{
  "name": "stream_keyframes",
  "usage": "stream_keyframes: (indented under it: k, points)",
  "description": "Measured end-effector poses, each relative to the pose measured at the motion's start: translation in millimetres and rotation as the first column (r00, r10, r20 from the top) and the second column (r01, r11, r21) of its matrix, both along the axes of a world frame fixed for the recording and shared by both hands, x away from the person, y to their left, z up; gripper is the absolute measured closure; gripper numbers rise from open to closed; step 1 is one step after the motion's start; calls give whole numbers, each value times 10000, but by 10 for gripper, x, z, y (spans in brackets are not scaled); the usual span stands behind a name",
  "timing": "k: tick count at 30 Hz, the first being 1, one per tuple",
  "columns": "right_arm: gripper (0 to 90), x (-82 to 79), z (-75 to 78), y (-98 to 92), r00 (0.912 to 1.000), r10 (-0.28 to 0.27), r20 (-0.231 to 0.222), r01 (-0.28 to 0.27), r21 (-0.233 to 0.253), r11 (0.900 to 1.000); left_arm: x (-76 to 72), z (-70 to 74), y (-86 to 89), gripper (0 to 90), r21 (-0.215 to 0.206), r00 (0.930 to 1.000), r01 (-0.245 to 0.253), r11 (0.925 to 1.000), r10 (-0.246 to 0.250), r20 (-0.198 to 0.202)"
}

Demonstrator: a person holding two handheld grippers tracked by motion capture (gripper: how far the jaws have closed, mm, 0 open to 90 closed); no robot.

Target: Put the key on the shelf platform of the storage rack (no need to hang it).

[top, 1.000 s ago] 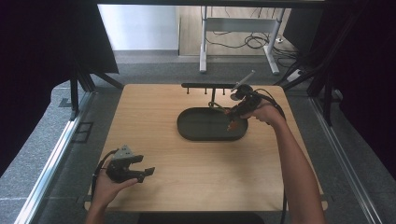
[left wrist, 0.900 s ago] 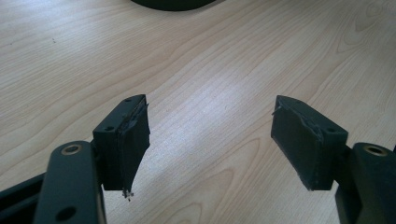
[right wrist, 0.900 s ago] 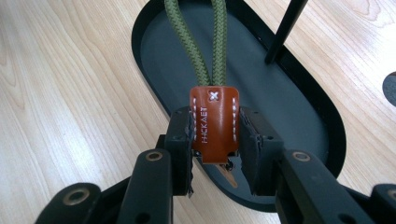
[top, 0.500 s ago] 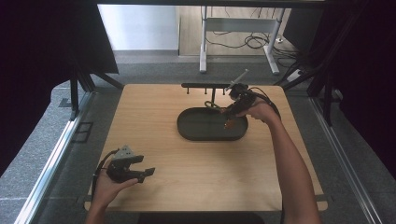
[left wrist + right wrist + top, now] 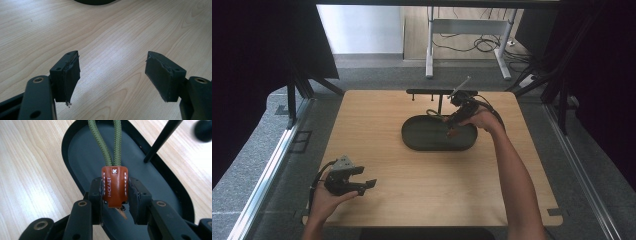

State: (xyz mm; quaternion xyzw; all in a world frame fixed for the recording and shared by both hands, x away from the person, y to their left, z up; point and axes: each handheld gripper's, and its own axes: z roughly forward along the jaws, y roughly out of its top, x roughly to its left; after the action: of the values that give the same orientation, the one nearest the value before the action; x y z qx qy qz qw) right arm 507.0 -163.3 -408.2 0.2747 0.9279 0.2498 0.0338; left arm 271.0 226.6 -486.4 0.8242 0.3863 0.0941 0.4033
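The jaws of the right gripper (image 5: 115, 195) were seen pinched on a small brown leather tab (image 5: 114, 185), stitched in white and stamped with lettering, from which a doubled olive-green cord (image 5: 110, 142) ran up and away. The tab was held just above the floor of a dark oval tray (image 5: 160, 182), near its middle, with a thin black rod (image 5: 160, 140) shown standing at the tray's far side. In the high view, the right gripper (image 5: 456, 122) was pictured over the right half of the tray (image 5: 417, 142), the hand (image 5: 482, 120) behind it reaching in from the table's right side.

The jaws of the left gripper (image 5: 112, 75) were found spread wide, with nothing between them and bare wood beneath; frayed padding was visible on both pads (image 5: 71, 75). That gripper (image 5: 354, 182) was held low near the front left corner of the table, well apart from the tray.

A pale wooden table (image 5: 377, 115) was shown, with a low black rail (image 5: 422, 92) on posts at its far edge. Grey carpet, dark curtains at both sides, and a white desk frame (image 5: 467, 30) with loose cables on the floor were recorded beyond.
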Motion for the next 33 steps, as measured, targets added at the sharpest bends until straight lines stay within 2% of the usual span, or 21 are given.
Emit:
stream_keyframes:
  k: [18,33]
  points:
    - [651,8,-274,79,10000,-11,-17,10,-434,9991,-1,-13,-14,283,68,10000,45,10000,-45,-36]
    - [610,-78,-137,-7,9997,-96,236,98,-67,9999,-2,-17,-30,279,160,9999,128,9998,-127,-70]
